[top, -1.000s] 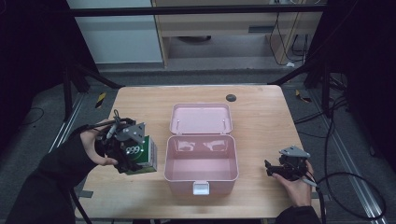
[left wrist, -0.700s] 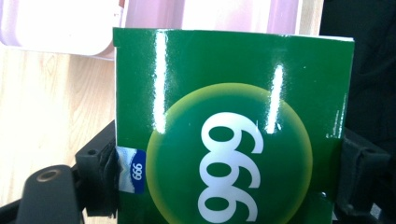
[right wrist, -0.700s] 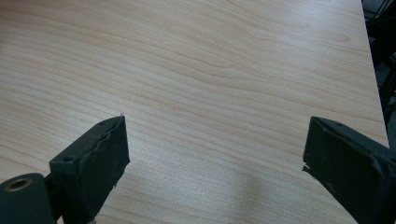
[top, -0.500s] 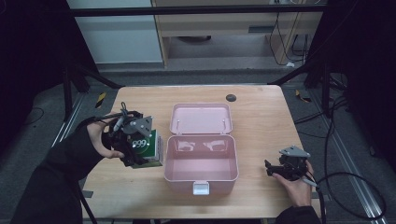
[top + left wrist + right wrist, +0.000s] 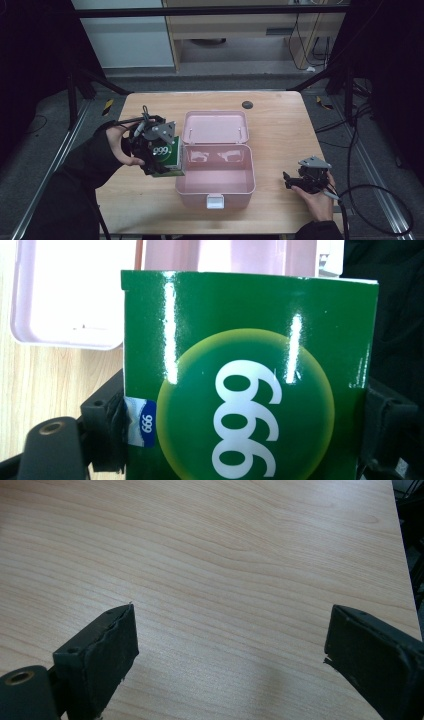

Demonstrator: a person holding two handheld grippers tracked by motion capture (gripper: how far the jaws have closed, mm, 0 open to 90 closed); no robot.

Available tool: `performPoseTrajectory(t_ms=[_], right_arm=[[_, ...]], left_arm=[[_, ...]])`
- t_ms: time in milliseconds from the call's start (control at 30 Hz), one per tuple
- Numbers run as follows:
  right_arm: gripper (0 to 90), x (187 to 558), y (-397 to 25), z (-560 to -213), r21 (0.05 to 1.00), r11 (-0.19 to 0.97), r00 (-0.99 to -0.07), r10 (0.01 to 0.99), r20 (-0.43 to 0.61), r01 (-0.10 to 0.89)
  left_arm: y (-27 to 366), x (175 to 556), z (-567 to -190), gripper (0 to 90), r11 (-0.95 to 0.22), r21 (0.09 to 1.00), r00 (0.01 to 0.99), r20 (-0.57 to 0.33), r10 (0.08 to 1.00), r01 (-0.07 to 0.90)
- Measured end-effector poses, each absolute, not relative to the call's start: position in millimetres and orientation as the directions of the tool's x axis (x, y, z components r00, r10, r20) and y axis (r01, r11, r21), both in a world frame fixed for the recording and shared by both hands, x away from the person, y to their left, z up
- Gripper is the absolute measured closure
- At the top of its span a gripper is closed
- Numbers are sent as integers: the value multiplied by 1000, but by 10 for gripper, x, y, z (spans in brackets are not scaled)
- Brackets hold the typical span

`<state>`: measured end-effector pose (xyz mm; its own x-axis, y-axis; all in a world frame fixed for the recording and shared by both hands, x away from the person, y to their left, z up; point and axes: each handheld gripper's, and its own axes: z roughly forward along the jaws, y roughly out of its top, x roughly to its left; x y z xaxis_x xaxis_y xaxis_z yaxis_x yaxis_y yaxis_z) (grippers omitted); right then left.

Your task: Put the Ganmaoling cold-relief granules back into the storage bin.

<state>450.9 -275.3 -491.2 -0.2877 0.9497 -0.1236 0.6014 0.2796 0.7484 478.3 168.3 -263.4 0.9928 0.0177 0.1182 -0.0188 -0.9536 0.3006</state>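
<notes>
A glossy green box (image 5: 166,155) marked 999 in white hangs in the air just left of the pink case's (image 5: 216,181) left wall, with my left gripper (image 5: 159,156) shut on it. In the left gripper view the green box (image 5: 248,380) stands between both jaws, and the pink case (image 5: 65,295) lies beyond it. The case sits mid-table with its lid (image 5: 215,127) folded back and its inside bare. My right gripper (image 5: 291,181) rests low on the table right of the case, with its jaws wide open over bare wood (image 5: 225,580).
The wooden table (image 5: 280,120) carries a small dark round disc (image 5: 247,104) near its far edge. A white latch (image 5: 215,201) sits on the case's front wall. Dark frame posts and cables surround the table.
My left gripper has carried the green box up and to the right, from the table's left part to the case's left wall. The right gripper has stayed put.
</notes>
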Motion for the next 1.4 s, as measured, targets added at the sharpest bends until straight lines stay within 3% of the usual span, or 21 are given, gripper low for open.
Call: performPoseTrajectory(t_ms=[1400], right_arm=[[70,4508,-2752,-4915,745,287,-290,948,-131,603]], left_arm=[[1122,4906,-2822,150,-948,308,995,93,-46,-73]])
